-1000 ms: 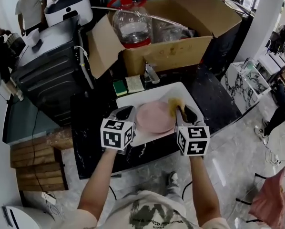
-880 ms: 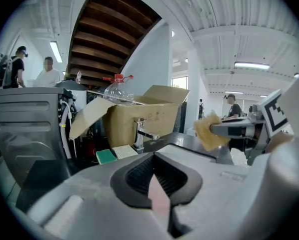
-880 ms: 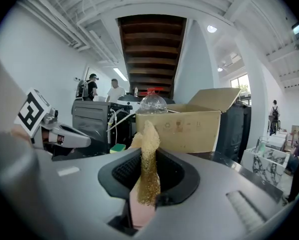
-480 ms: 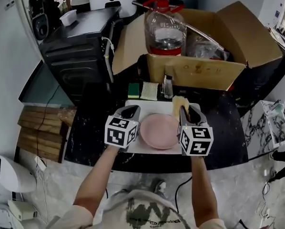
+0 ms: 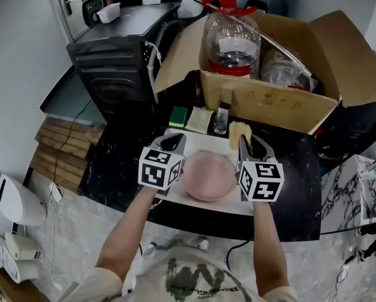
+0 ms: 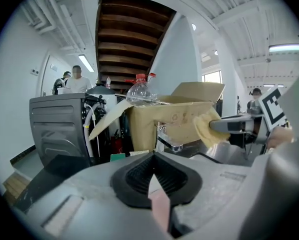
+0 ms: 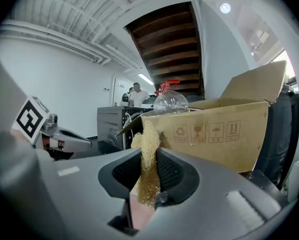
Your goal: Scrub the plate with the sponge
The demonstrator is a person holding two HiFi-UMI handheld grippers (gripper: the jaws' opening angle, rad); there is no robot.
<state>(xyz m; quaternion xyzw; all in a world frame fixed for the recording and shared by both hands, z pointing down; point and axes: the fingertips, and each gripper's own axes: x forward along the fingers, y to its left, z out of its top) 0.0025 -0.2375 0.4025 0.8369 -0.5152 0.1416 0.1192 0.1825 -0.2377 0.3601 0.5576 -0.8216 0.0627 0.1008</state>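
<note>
A pink plate lies on a white board between my two grippers. My left gripper is at the plate's left edge, shut on the rim, and a pink sliver of the plate shows between its jaws. My right gripper is at the plate's right side, shut on a yellow fibrous sponge. The sponge sticks up out of the right gripper, with pink showing under it. In the left gripper view, my left gripper looks across at the sponge.
An open cardboard box with a large water bottle stands behind the board. A black appliance is at the back left. A green sponge, a pale pad and a small glass bottle sit at the board's far edge.
The head view has swung so the counter now sits more squarely ahead. Both grippers keep their holds beside the plate; the sponge stays near the plate's far right edge.
</note>
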